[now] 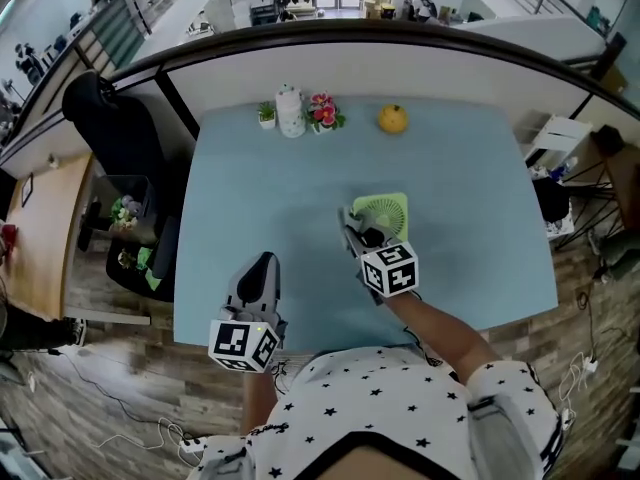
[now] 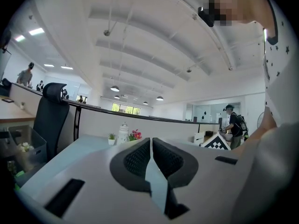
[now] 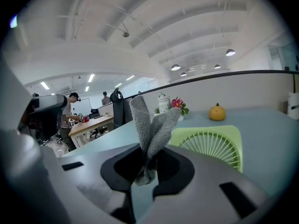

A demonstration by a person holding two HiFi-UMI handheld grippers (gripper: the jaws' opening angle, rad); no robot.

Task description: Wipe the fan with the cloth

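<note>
A light green square fan [image 1: 385,214] [image 3: 212,143] lies flat on the pale blue table [image 1: 270,208], grille up. My right gripper [image 1: 356,236] [image 3: 148,164] is shut on a grey cloth [image 3: 150,127] that sticks up in two folds between its jaws. It sits at the fan's near left corner, and the cloth [image 1: 350,223] shows just left of the fan. My left gripper [image 1: 259,273] [image 2: 151,160] hovers at the table's front edge, left of the fan, jaws closed together with nothing between them.
At the table's far edge stand a small potted plant [image 1: 266,114], a white jar [image 1: 290,111], pink flowers [image 1: 323,111] and a yellow pumpkin-like fruit [image 1: 392,119]. A black office chair [image 1: 110,128] stands at the table's left. Boxes and cables lie on the floor at the right.
</note>
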